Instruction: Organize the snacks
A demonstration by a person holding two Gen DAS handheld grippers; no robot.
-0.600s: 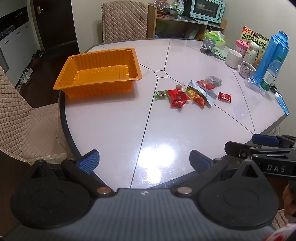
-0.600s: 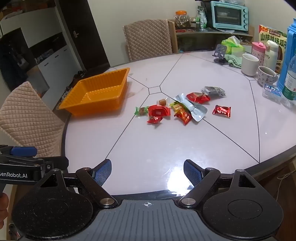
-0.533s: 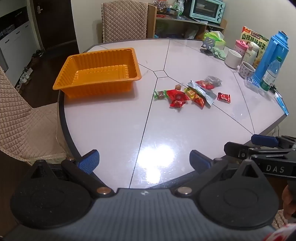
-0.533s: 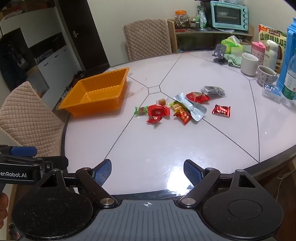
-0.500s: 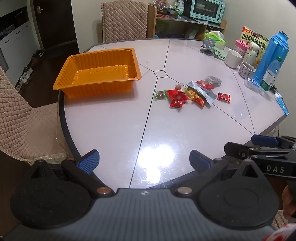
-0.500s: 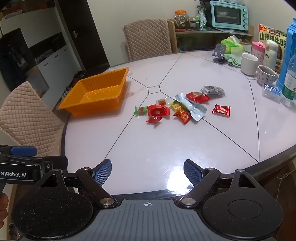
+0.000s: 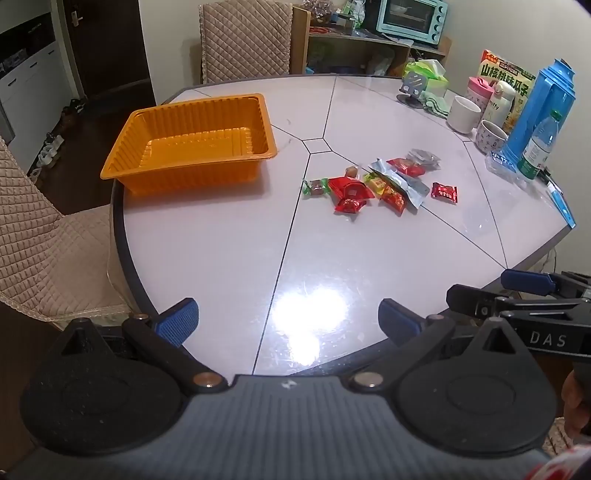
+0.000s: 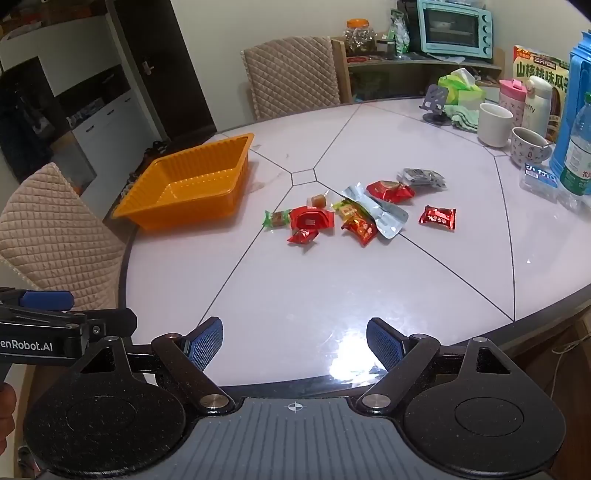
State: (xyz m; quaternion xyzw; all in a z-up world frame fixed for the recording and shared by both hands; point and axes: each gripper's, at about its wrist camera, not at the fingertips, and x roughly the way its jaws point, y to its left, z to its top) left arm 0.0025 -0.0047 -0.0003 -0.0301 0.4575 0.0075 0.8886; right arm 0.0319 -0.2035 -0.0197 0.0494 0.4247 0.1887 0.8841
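Two black claws (image 7: 288,319) (image 8: 294,343) — blue ribbed pads (image 8: 205,343), round black discs, grey ridged bodies, brass pivots

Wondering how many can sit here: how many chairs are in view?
2. The far chair stands behind the table; the near chair sits at its left edge. Others may be out of view.

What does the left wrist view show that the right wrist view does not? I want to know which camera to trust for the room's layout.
Only the left wrist view: the right gripper entering from the right, and the whole blue thermos.

Only the right wrist view: the left gripper entering from the left, and an orange-lidded jar on the shelf.

Both: the empty orange tray, the scattered snacks, the white table, the teal oven, and each camera's own jaws standing open with nothing between them.
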